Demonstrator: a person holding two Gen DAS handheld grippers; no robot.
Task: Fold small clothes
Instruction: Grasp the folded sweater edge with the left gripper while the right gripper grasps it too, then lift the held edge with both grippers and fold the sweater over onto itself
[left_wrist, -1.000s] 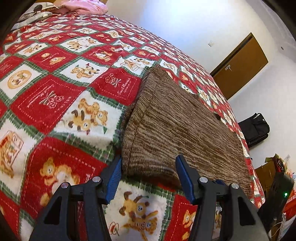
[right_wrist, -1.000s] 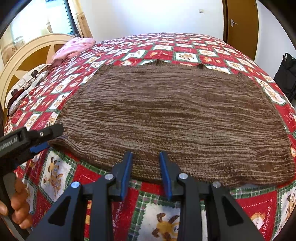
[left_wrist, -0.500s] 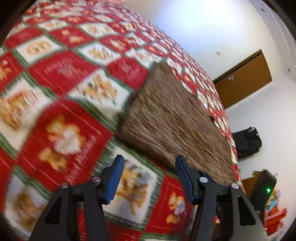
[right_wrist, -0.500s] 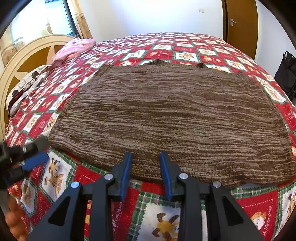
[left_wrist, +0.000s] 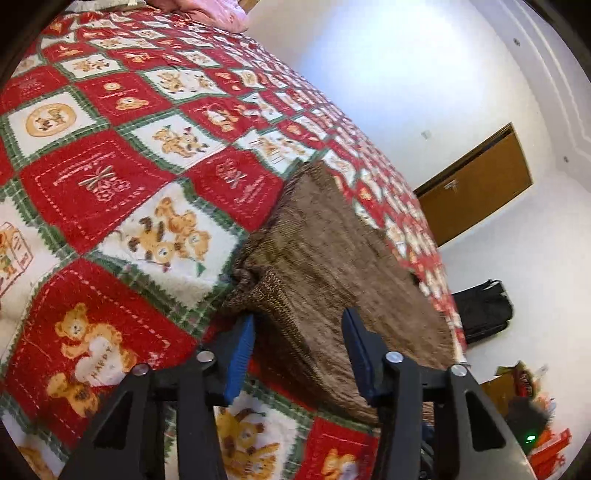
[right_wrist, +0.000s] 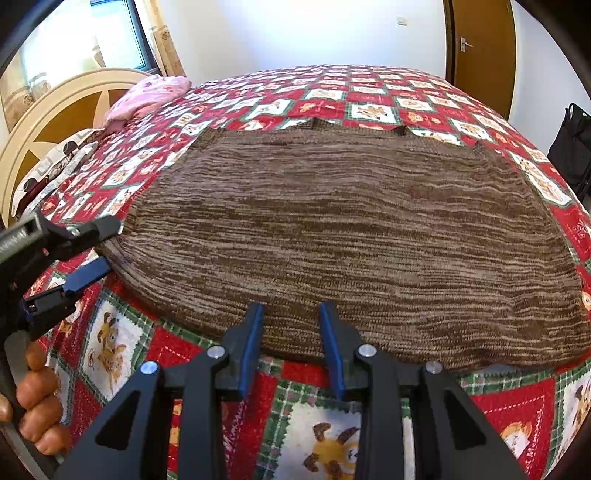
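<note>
A brown marled knit garment (right_wrist: 351, 229) lies spread flat on the bed's quilt (right_wrist: 373, 110). In the left wrist view its near left corner (left_wrist: 266, 291) sits bunched between my left gripper's (left_wrist: 297, 317) blue pads. The jaws are closing, and a gap shows on either side of the cloth. In the right wrist view the left gripper (right_wrist: 107, 246) comes in from the left, one finger above the corner and one below. My right gripper (right_wrist: 291, 317) rests at the near hem with its jaws apart and flat fabric showing between them.
The quilt (left_wrist: 110, 184) has red and white teddy-bear squares. A pink cloth (right_wrist: 147, 96), pillows and a cream headboard (right_wrist: 55, 122) are at the far left. A brown door (right_wrist: 480, 55) and a black bag (right_wrist: 572, 144) stand to the right. A hand (right_wrist: 37, 406) holds the left gripper.
The left gripper swung away from the garment, then came back to its left corner with narrower jaws. The right gripper and the garment stayed put.
</note>
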